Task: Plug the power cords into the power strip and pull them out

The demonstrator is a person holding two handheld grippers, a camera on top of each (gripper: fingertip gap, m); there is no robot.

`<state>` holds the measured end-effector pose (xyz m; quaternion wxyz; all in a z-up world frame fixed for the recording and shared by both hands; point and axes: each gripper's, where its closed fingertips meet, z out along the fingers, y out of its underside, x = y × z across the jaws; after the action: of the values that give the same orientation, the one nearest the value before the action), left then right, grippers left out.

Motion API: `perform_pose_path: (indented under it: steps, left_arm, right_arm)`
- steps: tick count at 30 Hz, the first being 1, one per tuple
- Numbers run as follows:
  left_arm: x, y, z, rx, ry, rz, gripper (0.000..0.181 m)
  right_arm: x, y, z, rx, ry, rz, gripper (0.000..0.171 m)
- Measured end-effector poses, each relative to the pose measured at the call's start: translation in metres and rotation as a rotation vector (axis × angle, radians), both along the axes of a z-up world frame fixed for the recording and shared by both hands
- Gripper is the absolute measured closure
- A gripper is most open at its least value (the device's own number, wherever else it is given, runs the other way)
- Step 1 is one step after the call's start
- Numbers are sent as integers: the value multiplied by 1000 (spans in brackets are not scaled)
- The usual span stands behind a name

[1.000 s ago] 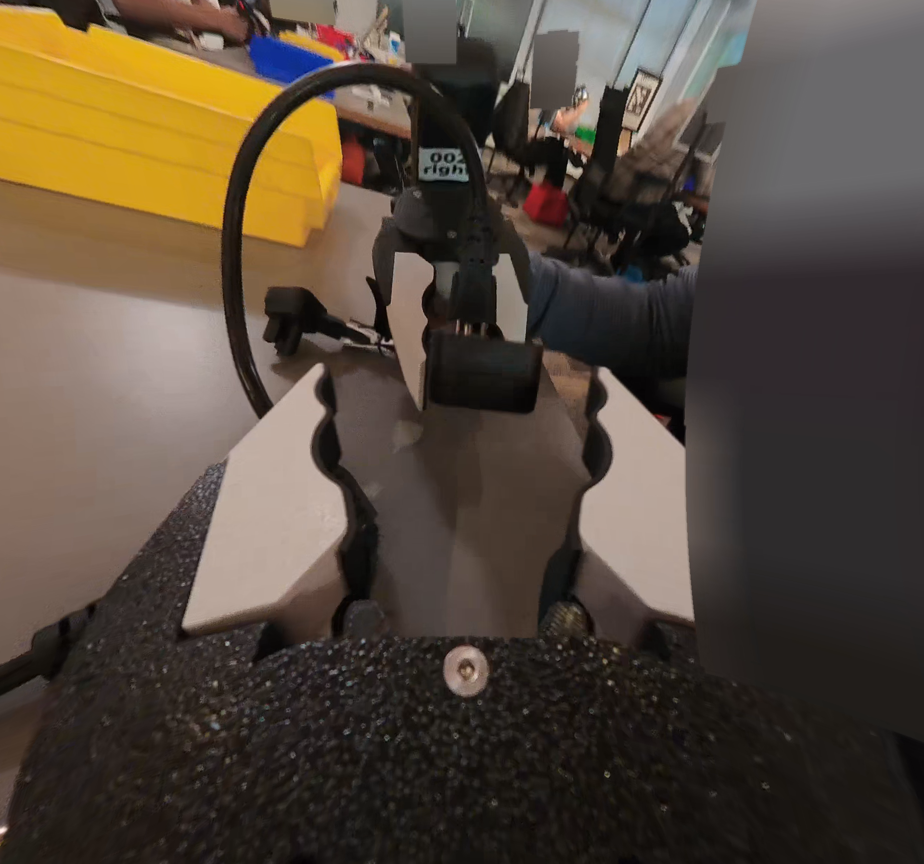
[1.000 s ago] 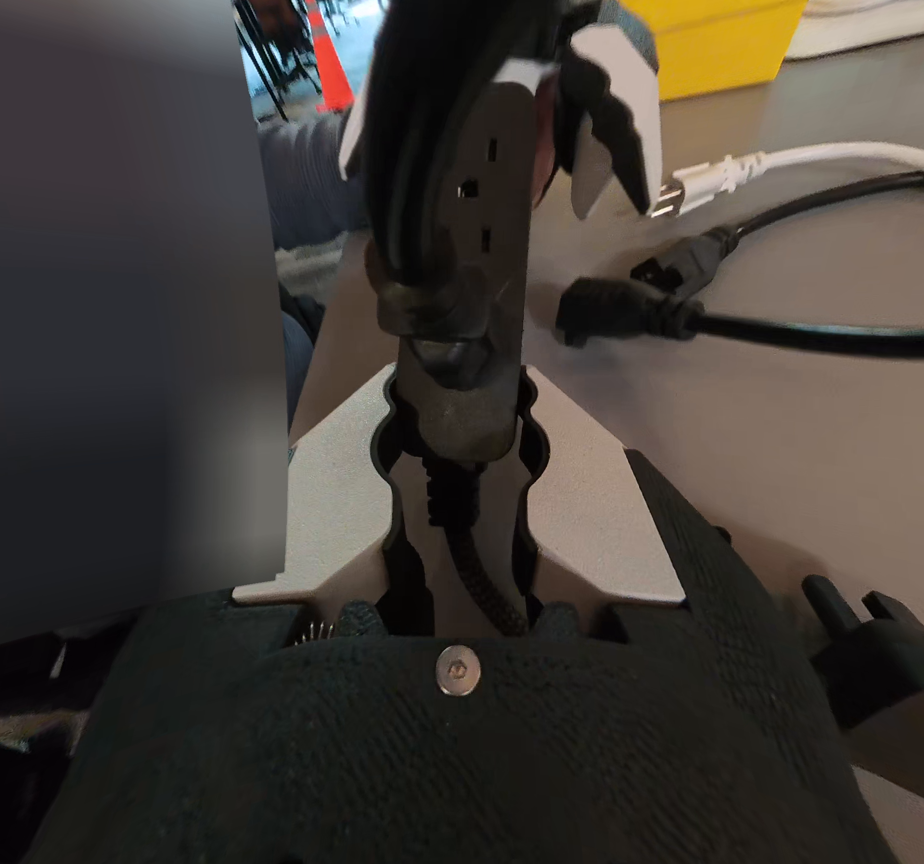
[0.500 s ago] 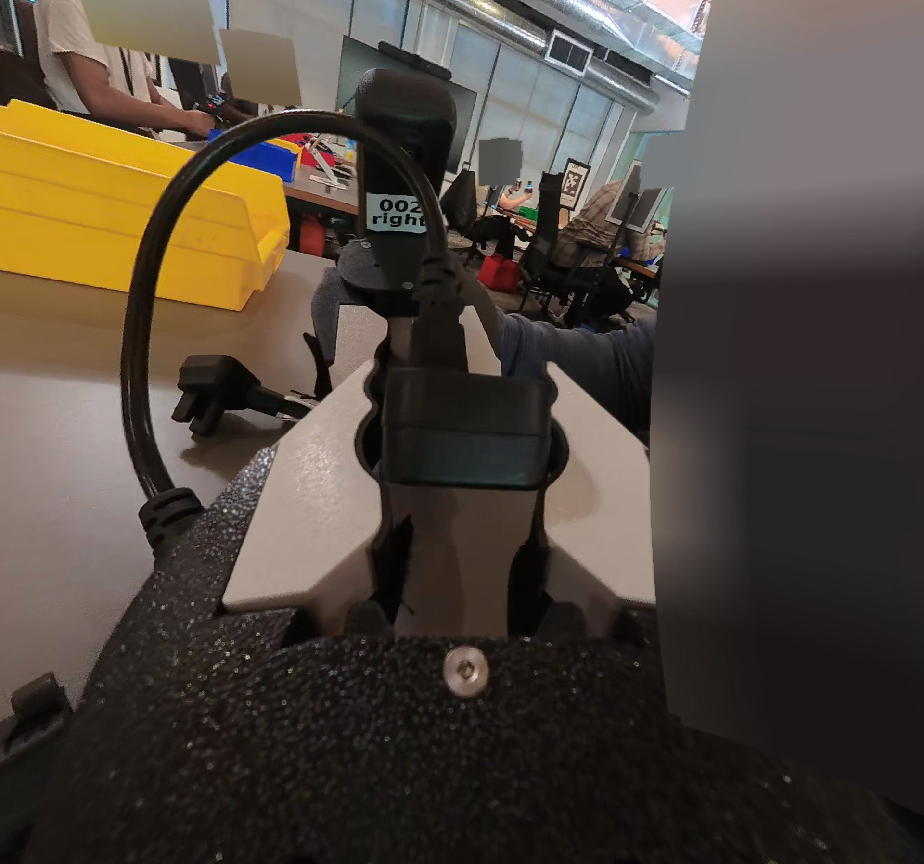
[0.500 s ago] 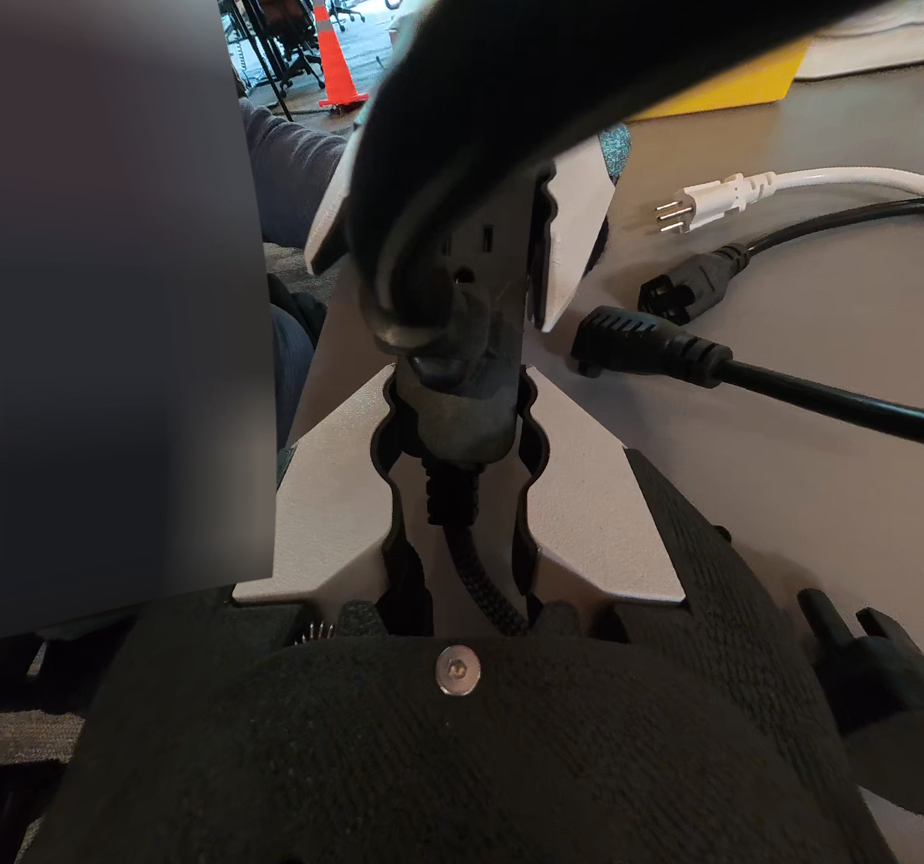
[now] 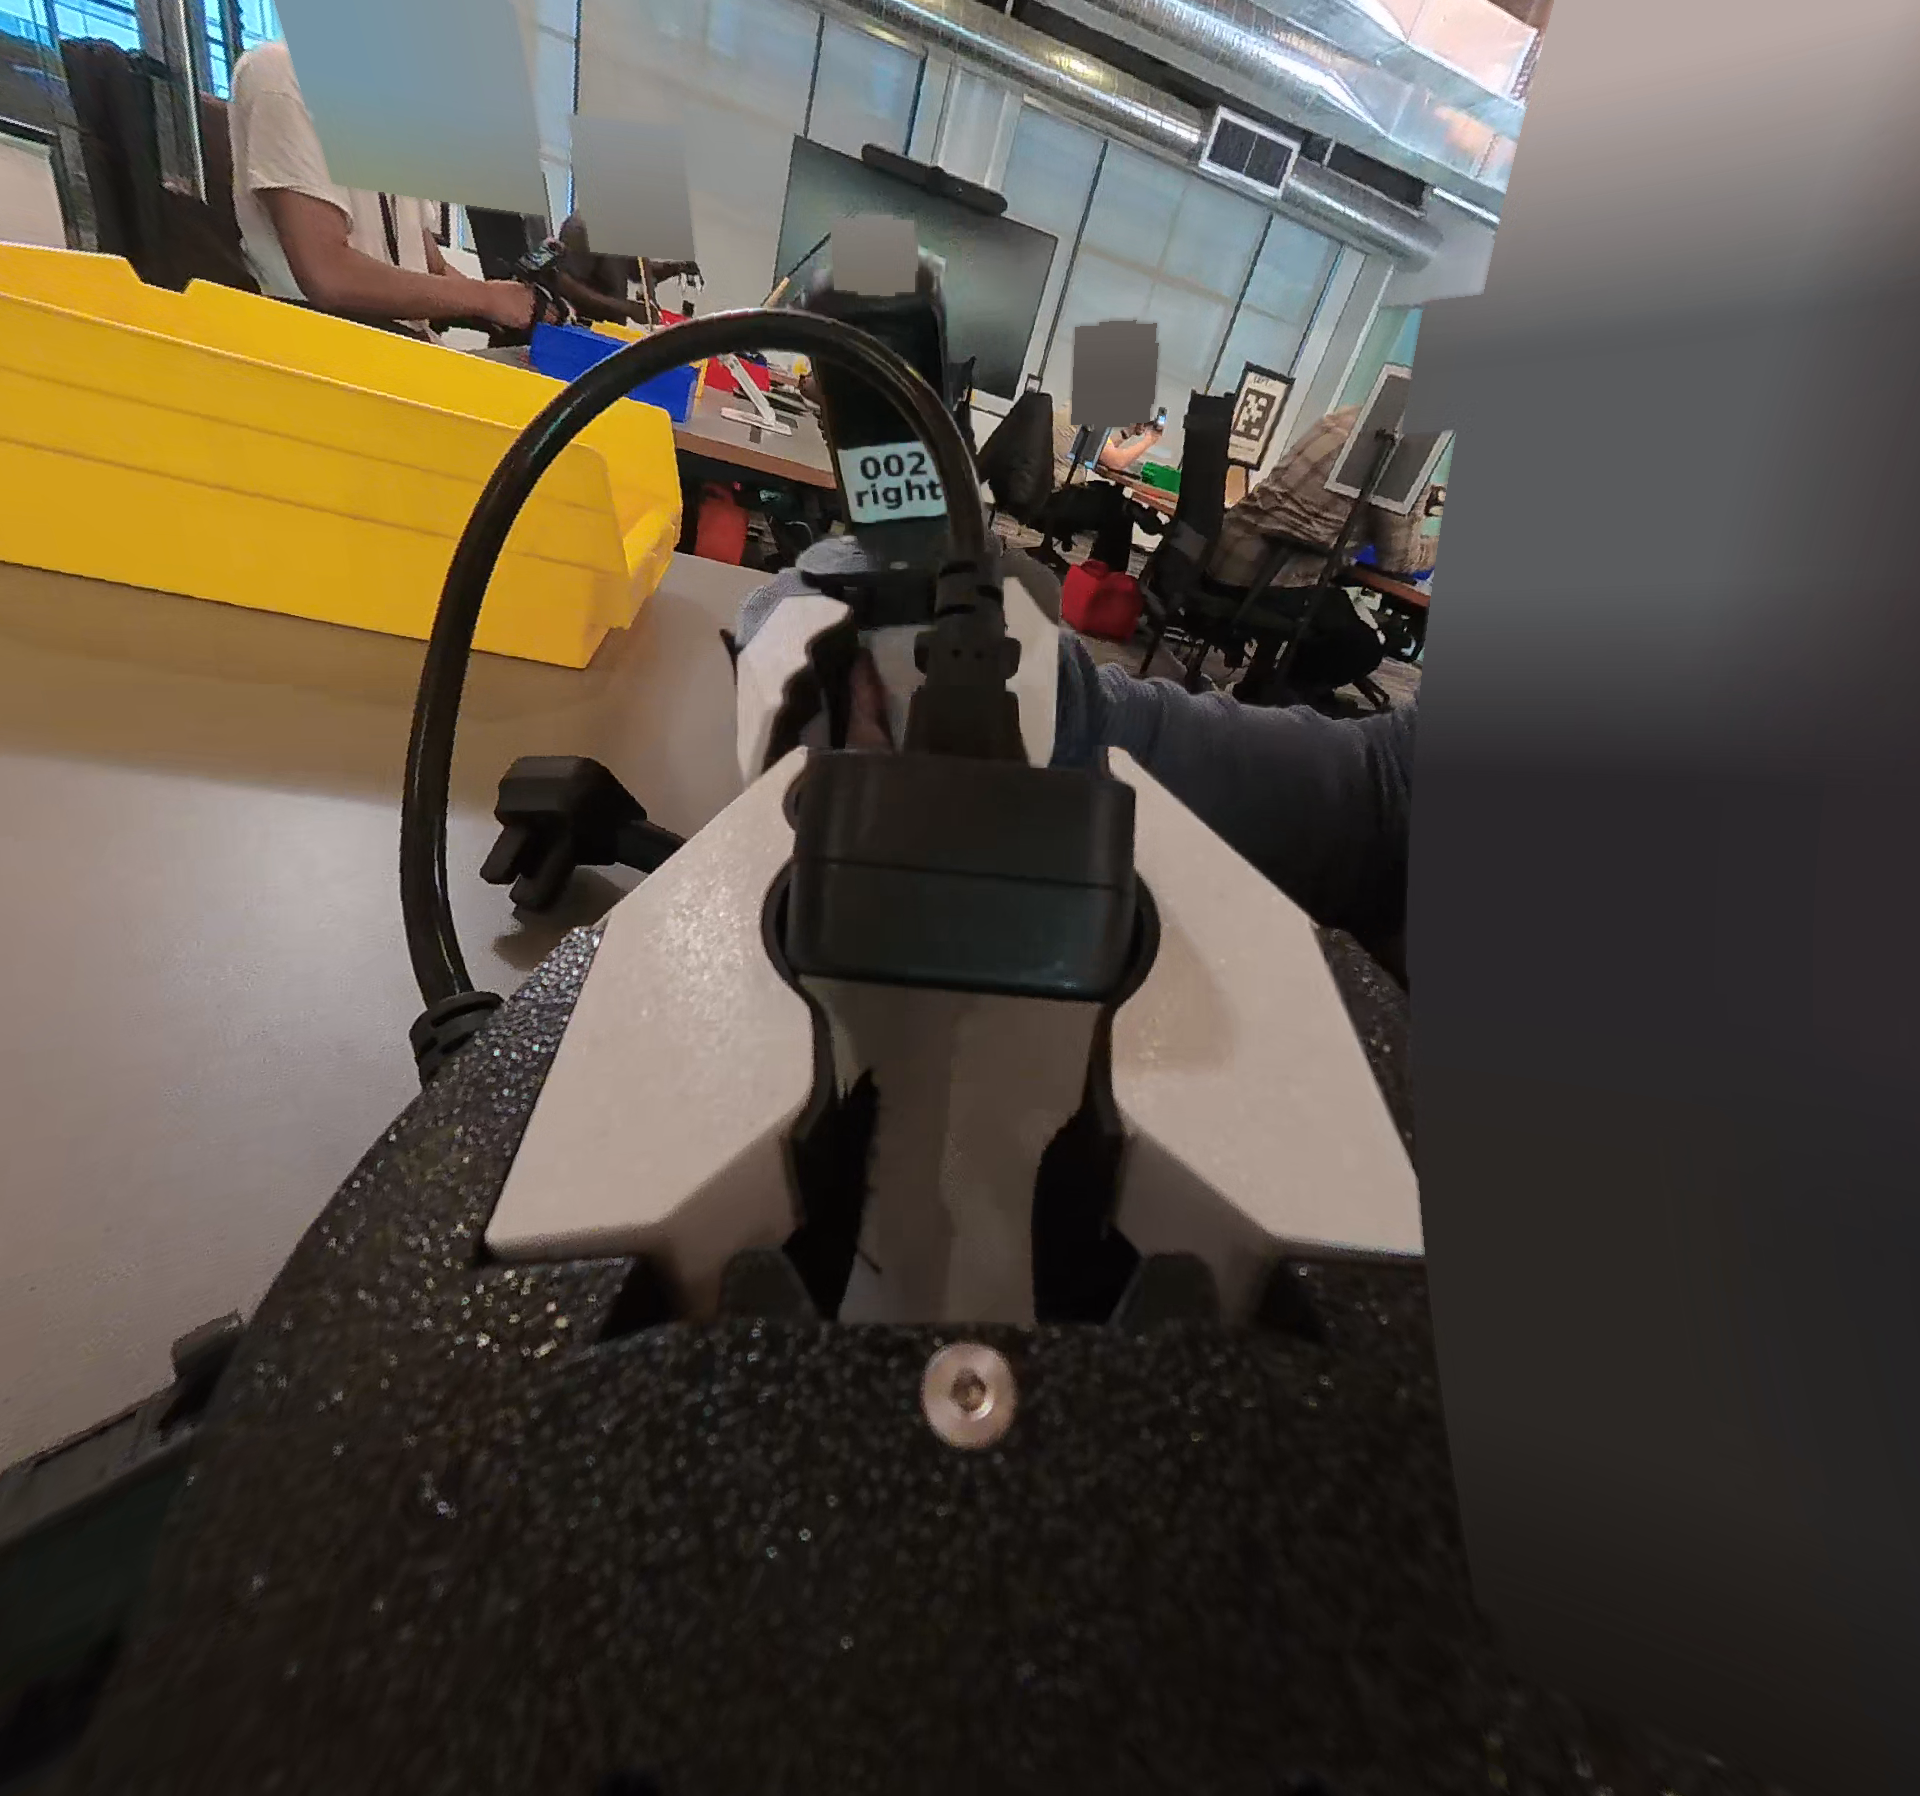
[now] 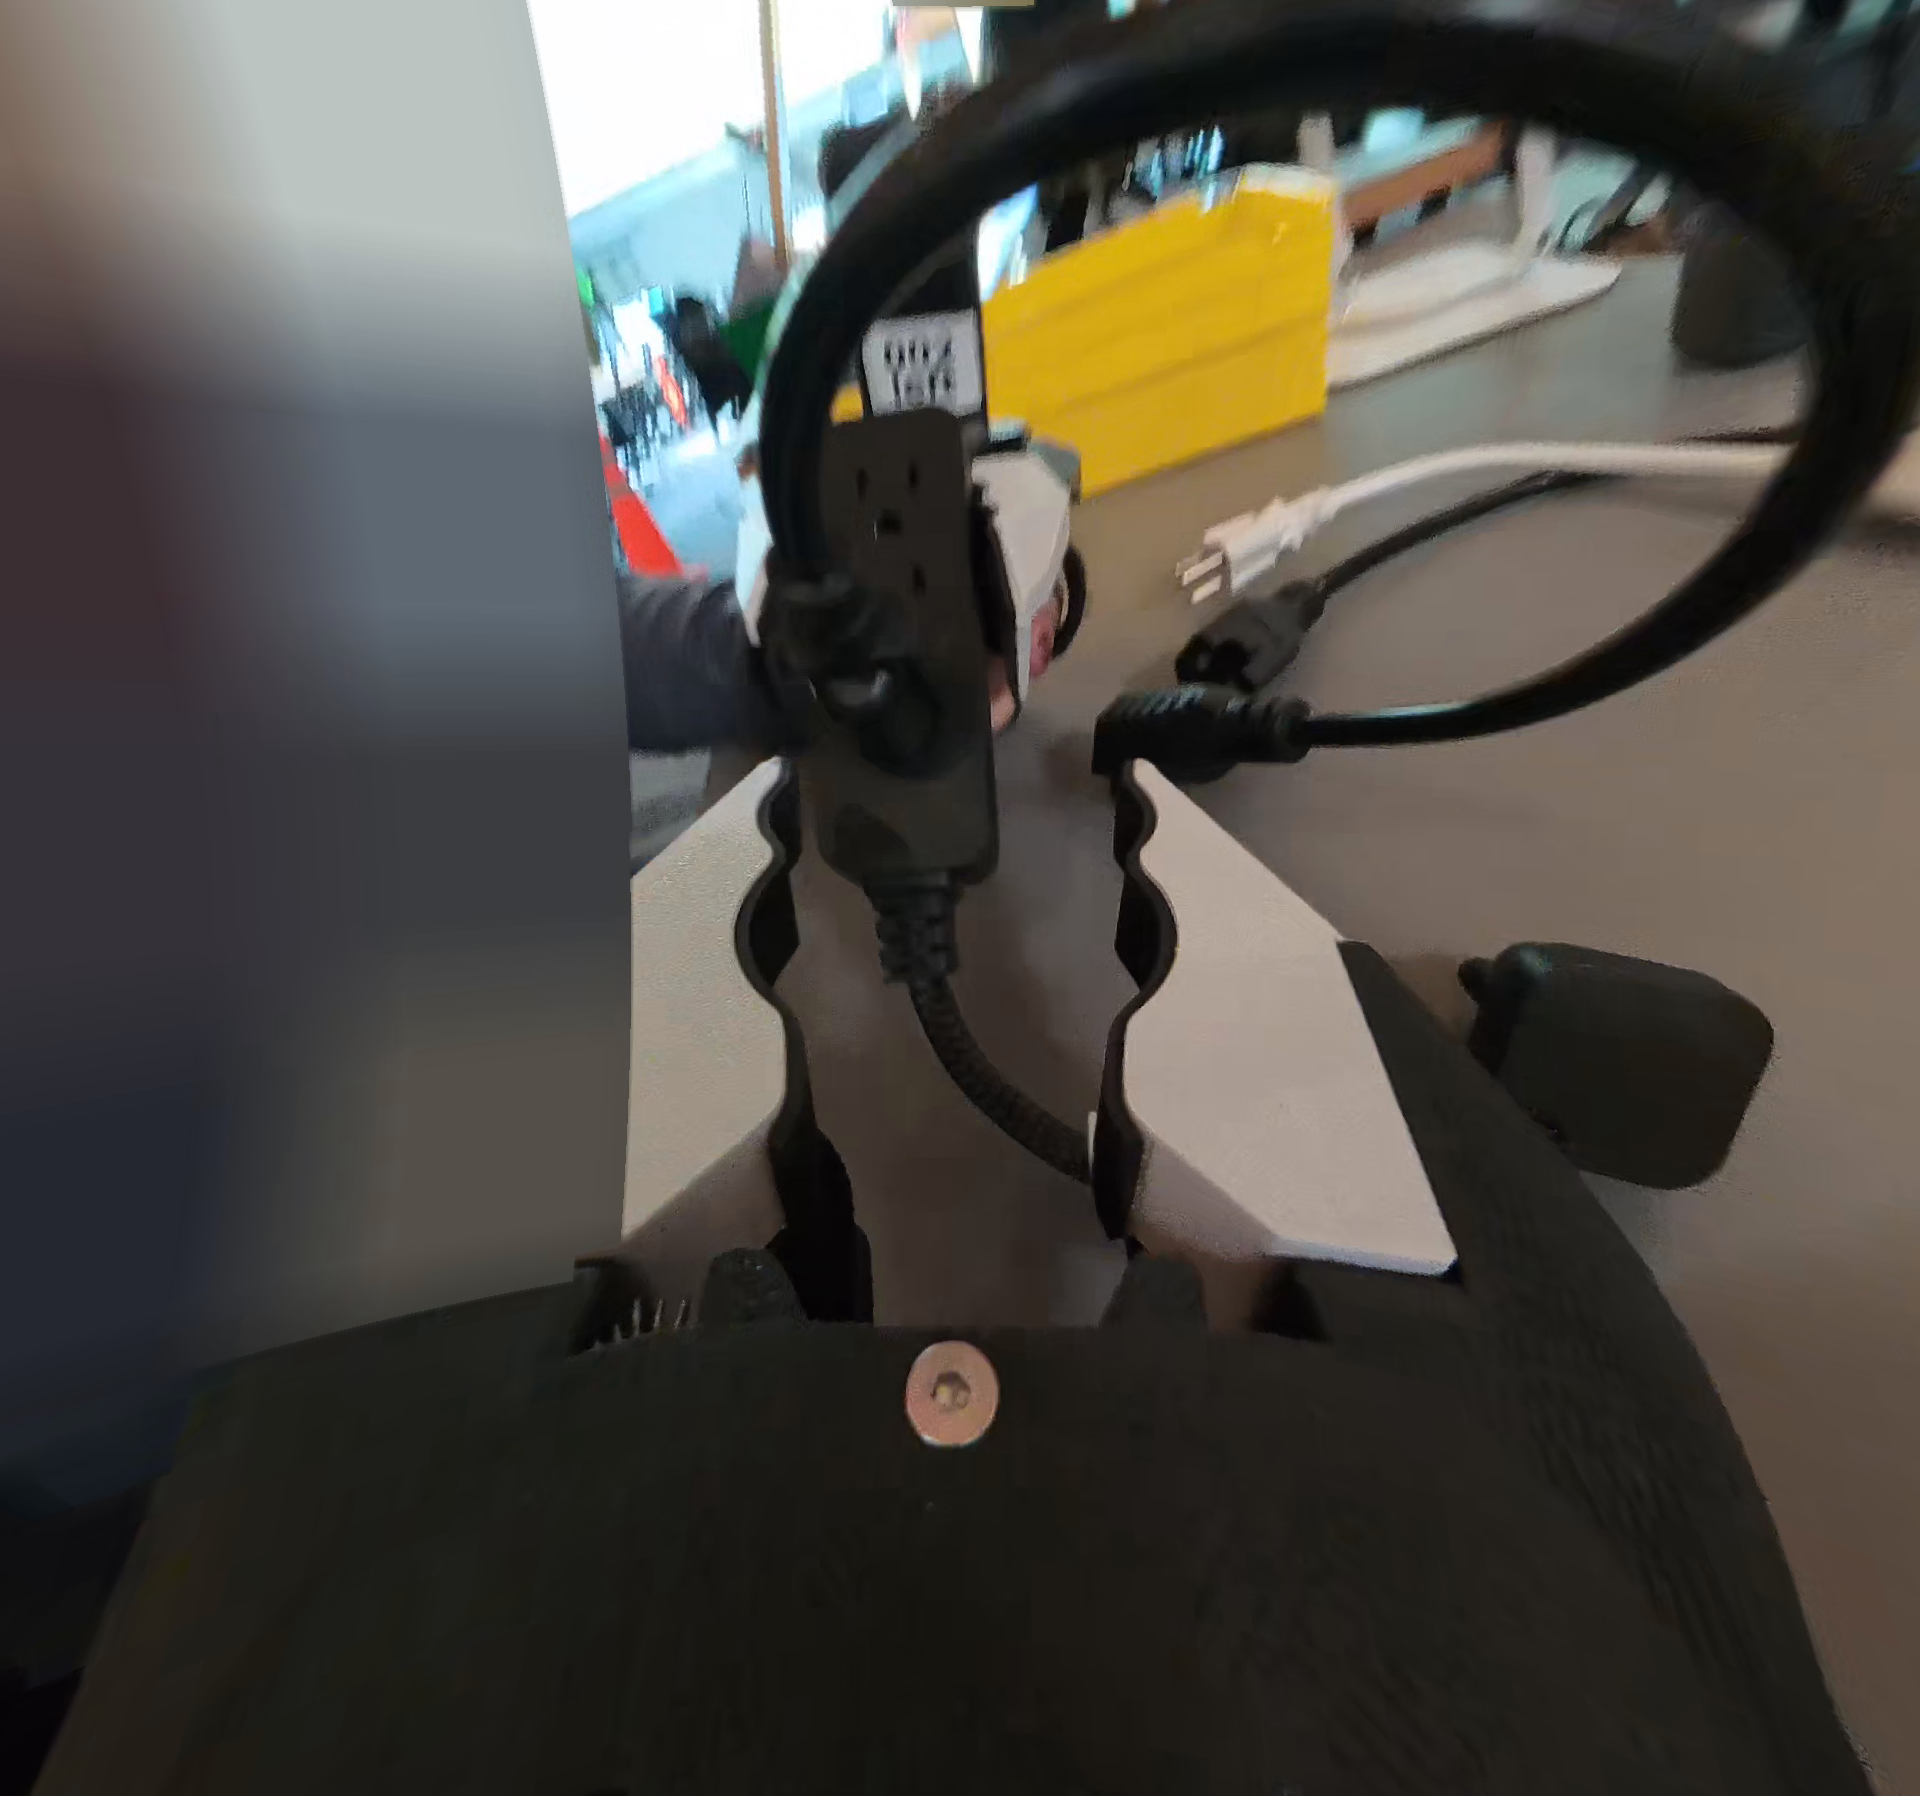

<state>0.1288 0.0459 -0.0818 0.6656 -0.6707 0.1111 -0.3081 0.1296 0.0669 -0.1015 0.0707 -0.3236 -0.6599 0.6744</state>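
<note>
The left tongs (image 5: pixel 956 873) were pinched tight on the end of the black power strip (image 5: pixel 956 879), its blunt end filling the gap between the two grey fingers (image 5: pixel 686 1050). From the right wrist view the strip (image 6: pixel 904 645) stood up on end ahead of the right tongs (image 6: pixel 951 811), socket face toward the camera, with the far tongs clamped around its upper part. A black power cord (image 5: pixel 457 666) was plugged in — its plug (image 5: pixel 961 697) sat in the strip just beyond the left tongs, and the cable arched up and over to the left, dropping down beside the left tongs' body.

The right tongs were spread wide, nothing pinched. The strip's lower end hung between the fingertips; the picture was blurred there, so contact with the left-hand finger could not be judged, but the right-hand finger (image 6: pixel 1236 1008) stood clear of it. The strip's own braided lead (image 6: pixel 966 1040) trailed down through the open gap.

On the counter (image 6: pixel 1558 863), beyond and to the right of the right tongs, lay a black plug (image 6: pixel 1195 723), a second black connector (image 6: pixel 1247 634) and a white plug (image 6: pixel 1247 546) with bare prongs. Another black plug (image 5: pixel 551 827) lay on the counter left of the left tongs, yellow bins (image 5: pixel 312 458) farther back.
</note>
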Motion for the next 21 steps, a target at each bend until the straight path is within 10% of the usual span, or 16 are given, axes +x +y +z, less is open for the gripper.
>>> perform_pose_path:
  steps: [21]
  left_arm:
    - [20,13,-40,-231,195,-42,107]
  right_arm:
    - [-4,-20,19,-111,119,-80,148]
